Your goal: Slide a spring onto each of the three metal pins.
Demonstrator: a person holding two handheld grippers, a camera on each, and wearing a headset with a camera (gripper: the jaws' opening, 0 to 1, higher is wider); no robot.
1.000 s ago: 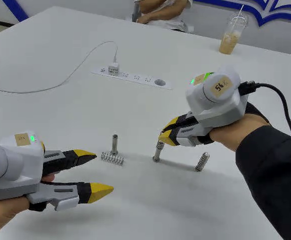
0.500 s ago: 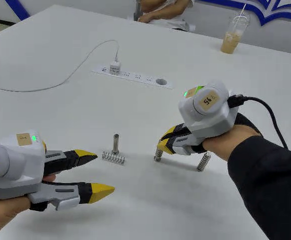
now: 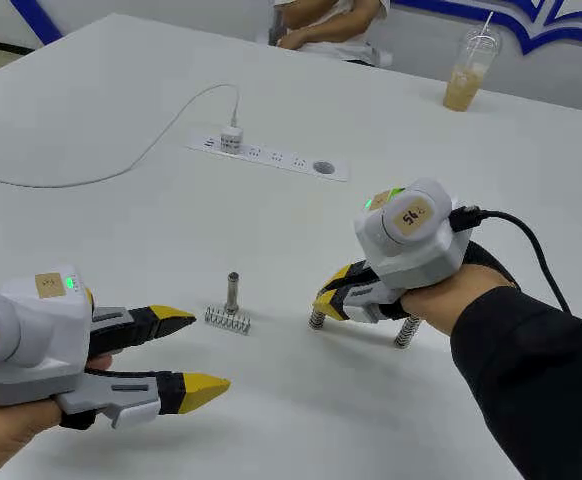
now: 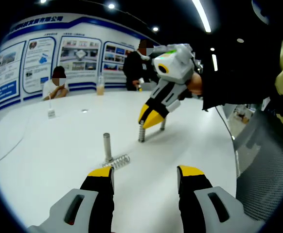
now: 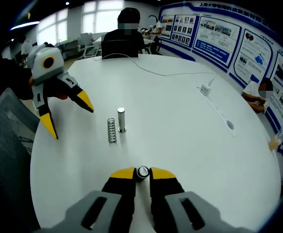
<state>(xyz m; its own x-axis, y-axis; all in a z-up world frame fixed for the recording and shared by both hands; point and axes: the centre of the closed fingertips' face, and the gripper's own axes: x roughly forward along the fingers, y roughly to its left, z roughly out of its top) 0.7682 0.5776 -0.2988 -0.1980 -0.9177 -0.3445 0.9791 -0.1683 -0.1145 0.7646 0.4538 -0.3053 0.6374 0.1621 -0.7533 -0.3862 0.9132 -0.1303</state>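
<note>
The left pin stands straight up on the white table with nothing on it. A loose spring lies flat on the table just in front of it, right by its foot. The middle pin stands a little way to the right, and a spring sits around it, low down. The right gripper comes down on this pin from the right. Its jaws are squeezed together on the top of the middle pin. In the right gripper view the round pin top sits between the two yellow tips. The right pin is a bit further right, near the hand that holds the right gripper. It has a spring around it too, and part of it is hidden by that hand. The left gripper is on the near left, low over the table and well apart from the pins. Its jaws are wide apart and hold nothing, and they point right, toward the loose spring and the left pin. Far back on the table lies a power strip with a white plug in it. A white cable runs from the plug off to the left. A cup with a straw stands at the far right. A person sits at the far edge of the table.
</note>
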